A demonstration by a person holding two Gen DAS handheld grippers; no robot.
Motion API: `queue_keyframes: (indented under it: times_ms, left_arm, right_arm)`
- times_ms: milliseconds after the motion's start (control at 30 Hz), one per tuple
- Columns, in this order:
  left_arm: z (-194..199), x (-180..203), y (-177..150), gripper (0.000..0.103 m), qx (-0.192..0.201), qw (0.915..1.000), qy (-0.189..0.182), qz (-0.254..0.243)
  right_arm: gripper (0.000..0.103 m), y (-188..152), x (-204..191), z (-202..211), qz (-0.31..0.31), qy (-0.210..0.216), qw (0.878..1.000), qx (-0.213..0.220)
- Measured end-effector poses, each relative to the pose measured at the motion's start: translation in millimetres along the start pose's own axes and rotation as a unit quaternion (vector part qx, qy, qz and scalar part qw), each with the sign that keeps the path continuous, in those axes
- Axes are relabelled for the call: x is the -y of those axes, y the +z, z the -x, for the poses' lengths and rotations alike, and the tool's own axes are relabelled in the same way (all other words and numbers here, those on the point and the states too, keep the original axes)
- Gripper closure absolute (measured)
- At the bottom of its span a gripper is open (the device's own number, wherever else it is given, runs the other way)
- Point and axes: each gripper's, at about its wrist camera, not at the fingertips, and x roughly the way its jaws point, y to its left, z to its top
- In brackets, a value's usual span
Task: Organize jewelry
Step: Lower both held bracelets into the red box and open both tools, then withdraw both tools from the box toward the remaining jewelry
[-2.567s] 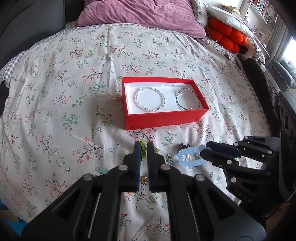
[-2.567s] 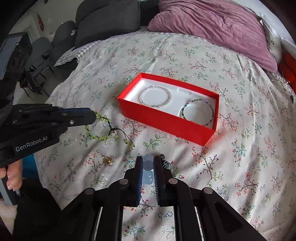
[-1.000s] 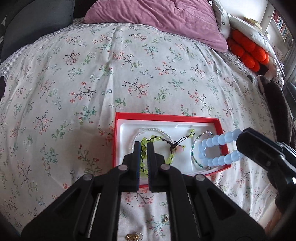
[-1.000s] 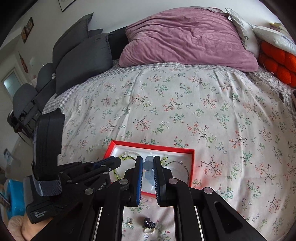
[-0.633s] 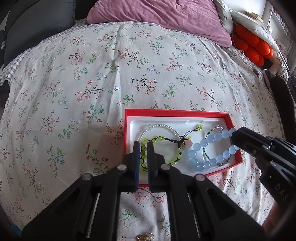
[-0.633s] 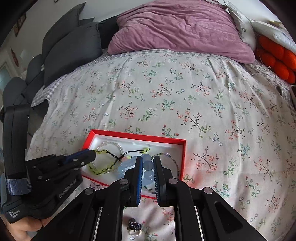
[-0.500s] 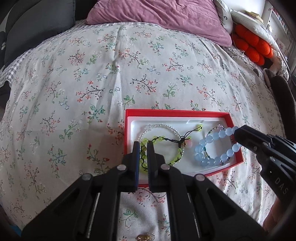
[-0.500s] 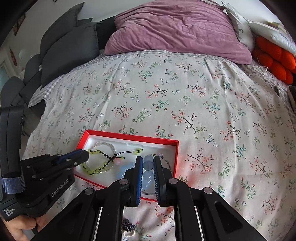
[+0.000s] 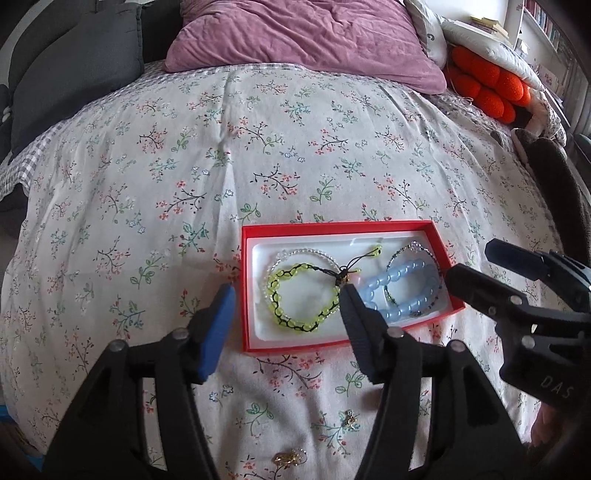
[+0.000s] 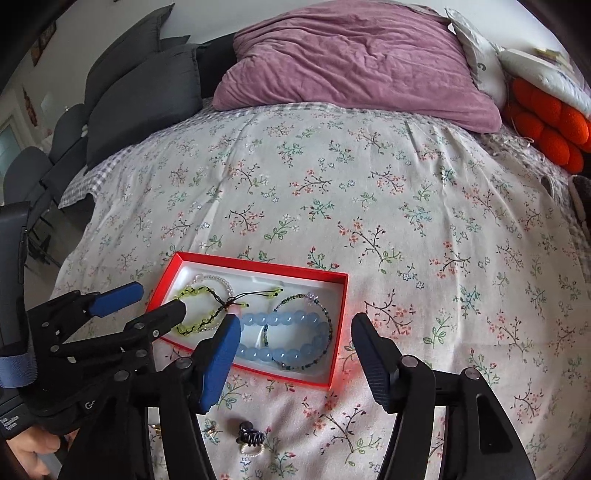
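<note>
A red box with a white lining lies on the flowered bedspread. In it are a clear bead bracelet, a thin teal bracelet, a yellow-green bracelet and a pale blue bead bracelet. My left gripper hovers over the yellow-green bracelet with its jaws opening; nothing is pressed between the pads. My right gripper hangs over the blue bracelet, jaws opening too, and the beads lie free in the box. Each gripper shows in the other's view: the right gripper, the left gripper.
Small loose pieces lie on the bedspread in front of the box: a gold piece, a tiny earring, a dark clip with a pearl ring. A purple pillow, grey cushions and an orange cushion line the far side.
Both grippers were shut on their bracelets, the left on the yellow-green, the right on the blue. Now both stand open and the two bracelets lie in the box.
</note>
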Motion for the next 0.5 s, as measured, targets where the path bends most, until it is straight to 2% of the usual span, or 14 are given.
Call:
queue_keyframes:
  times_ms: [100,167,400,500]
  left_arm:
    - [8,-2,-5,0.030,0.003,1.0000,0.004,-0.004]
    - [11,-3,-8,0.019,0.000,1.0000,0.004,-0.003]
    - [15,-10,-25,0.017,-0.027,0.9996,0.005,0.004]
    - [17,-13,-33,0.010,-0.042,0.9991,0.001,0.006]
  right_arm:
    - [0.039,-2,-1,9,0.008,0.000,1.000,0.006]
    - [0.039,-5,-1,14,0.011,-0.003,1.000,0.005]
    - [0.030,-16,1,23,0.008,-0.001,1.000,-0.003]
    - [0.026,-22,1,23,0.008,0.004,1.000,-0.015]
